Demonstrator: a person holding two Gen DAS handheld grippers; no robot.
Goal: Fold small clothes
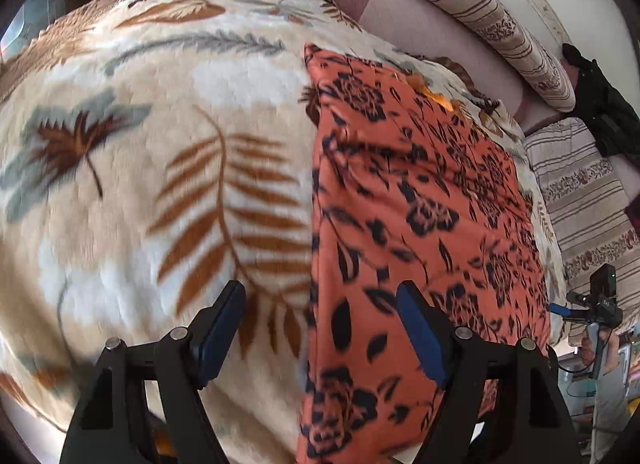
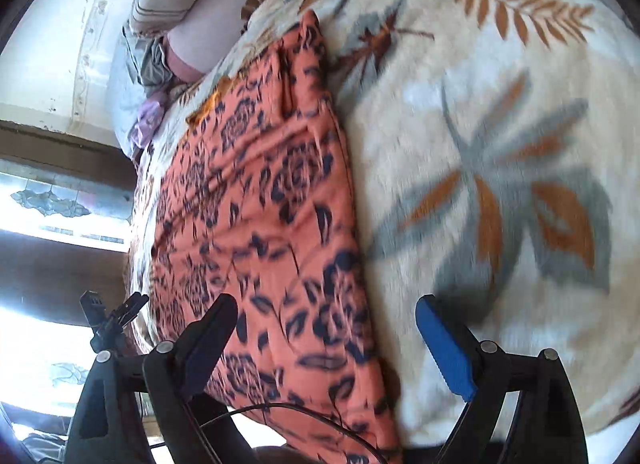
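Orange floral garment on a leaf-print blanket, both grippers spread above it.

Spread across the bed: cream blanket point(image 1: 140, 192); flat upon it, folded orange garment point(image 1: 420, 204) with dark roses; above its near edges, left gripper point(image 1: 320, 328) and right gripper point(image 2: 326, 338), both released, grasping nothing.

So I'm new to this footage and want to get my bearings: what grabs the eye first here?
The orange garment with black flowers stands out, lying flat on the cream leaf-print blanket. The open left gripper and open right gripper each hover over one of its long edges, holding nothing. Striped cushions line the far side.
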